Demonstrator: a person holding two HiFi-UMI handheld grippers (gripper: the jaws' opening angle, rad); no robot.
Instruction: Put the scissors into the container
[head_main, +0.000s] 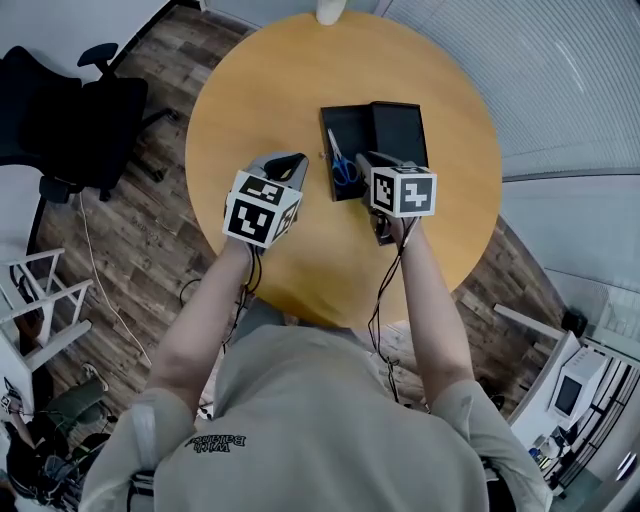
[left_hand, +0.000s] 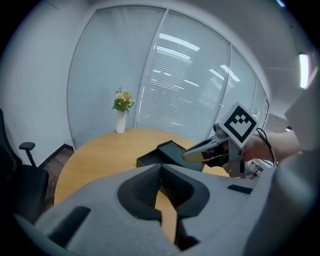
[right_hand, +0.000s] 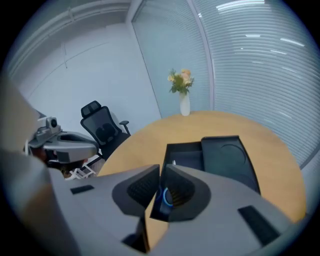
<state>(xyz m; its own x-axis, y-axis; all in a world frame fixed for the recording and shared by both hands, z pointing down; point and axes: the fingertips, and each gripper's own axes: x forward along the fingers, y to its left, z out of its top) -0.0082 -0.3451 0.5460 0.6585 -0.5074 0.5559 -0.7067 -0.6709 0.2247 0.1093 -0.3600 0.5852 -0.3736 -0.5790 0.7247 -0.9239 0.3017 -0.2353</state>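
Round light-wood table (head_main: 250, 110): one open rectangular black plastic container (head_main: 327, 135) lies right of centre. Its flat black lid (head_main: 400, 130) lies face up against its right side.

The blue-handled metal scissors (head_main: 343, 168) lie flat inside the container tray, blades pointing far, handle rings at the near end. Nothing is touching them.

Right gripper (head_main: 362, 158): it hovers over the near right part of the container, beside the scissor handles. Its own view shows the jaws a narrow slit apart and empty, with a blue handle ring (right_hand: 165, 196) visible below through the gap.

Left gripper (head_main: 297, 160): it is held above bare table just left of the container. Its jaw tips meet, with nothing clamped.

At the far table edge stands a white vase (left_hand: 120, 122) of flowers. A black office chair (head_main: 80, 110) stands on the floor to the far left.
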